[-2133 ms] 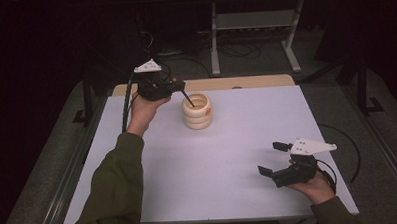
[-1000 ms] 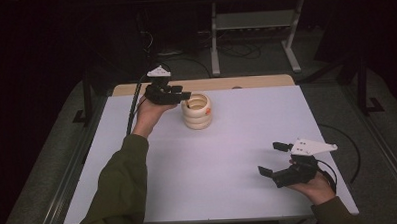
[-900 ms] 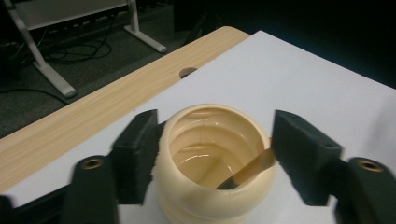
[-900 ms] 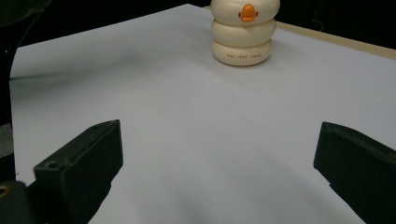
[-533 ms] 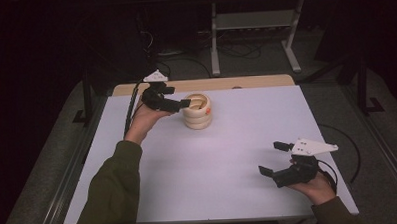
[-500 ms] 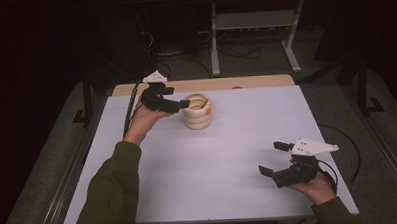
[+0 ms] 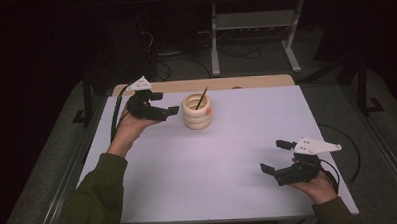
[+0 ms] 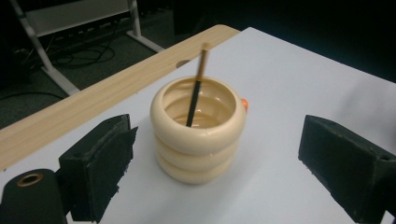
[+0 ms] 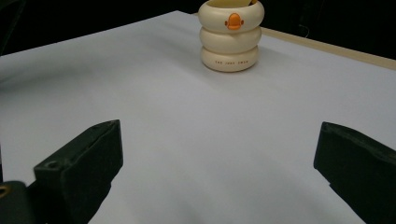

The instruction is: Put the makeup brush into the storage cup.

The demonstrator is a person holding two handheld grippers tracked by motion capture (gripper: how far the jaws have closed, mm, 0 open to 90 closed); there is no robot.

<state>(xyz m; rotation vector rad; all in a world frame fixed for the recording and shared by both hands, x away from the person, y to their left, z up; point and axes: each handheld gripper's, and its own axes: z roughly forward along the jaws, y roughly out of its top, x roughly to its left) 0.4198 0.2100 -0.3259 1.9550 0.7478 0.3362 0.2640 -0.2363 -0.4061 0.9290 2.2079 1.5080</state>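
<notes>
In the high view, a cream ribbed cup [image 7: 196, 111] is seen standing upright on the white table [image 7: 228, 161], toward its far edge and left of the middle. A thin pencil [image 7: 202, 98] is propped inside the cup, leaning up and to the right past the rim. The left gripper [image 7: 161, 104] is held just to the left of the cup, pointing at it but apart from it; its jaws are spread and have just been opening, with nothing between them. The right gripper [image 7: 274, 156] is held low at the near right part of the table, well apart from the cup, with its jaws spread and nothing gripped. A strip of bare wooden board [image 7: 255, 81] is seen along the far edge of the table.

In the left gripper view, the cup [image 8: 198, 135] is seen close ahead, framed between the two black jaws but touched by neither. The pencil [image 8: 196, 91] is seen resting with its dark lower part inside the cup and its lighter end above the rim, tilted against the far wall. A small orange mark is glimpsed on the cup's right side.

In the right gripper view, the jaws are seen set wide apart over bare table [image 9: 187, 140]. The cup [image 9: 231, 35] is seen far ahead, with the orange mark on its top ring facing the camera and small lettering on its lowest ring, too small to be read.
</notes>
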